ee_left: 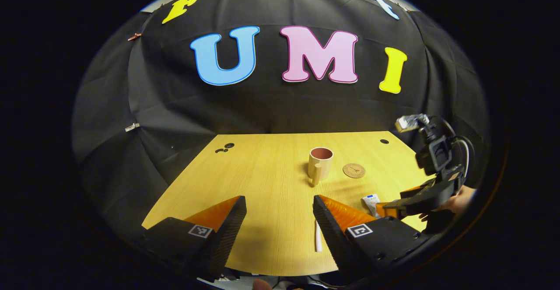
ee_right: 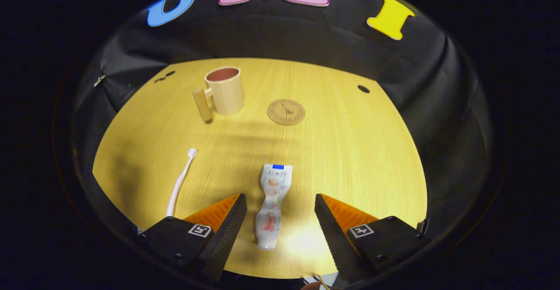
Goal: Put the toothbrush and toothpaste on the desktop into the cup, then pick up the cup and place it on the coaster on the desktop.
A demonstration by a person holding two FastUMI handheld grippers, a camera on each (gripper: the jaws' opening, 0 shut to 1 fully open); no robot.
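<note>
In the left gripper view, the left gripper (ee_left: 279,213) hangs over the near part of the wooden counter (ee_left: 262,180) with its jaws apart and nothing between them. A white toothbrush (ee_left: 318,237) lies on the counter just beside the inner edge of the right-hand finger, partly hidden by it. Farther off stands the cup (ee_left: 320,162), upright, its handle turned toward the camera, and just to its right lies the round coaster (ee_left: 354,170), close to the cup but apart from it. At the right edge the right gripper (ee_left: 389,209), held by a hand (ee_left: 455,202), reaches over the toothpaste (ee_left: 371,202), whose end shows beside its tip. In the right gripper view, the right gripper (ee_right: 280,213) has its jaws wide apart, with the toothpaste (ee_right: 271,202) lying flat on the counter (ee_right: 350,150) between them, touched by neither. The toothbrush (ee_right: 180,183) lies to the left, bristle end pointing away. Beyond stand the cup (ee_right: 224,91) and the coaster (ee_right: 286,112).
</note>
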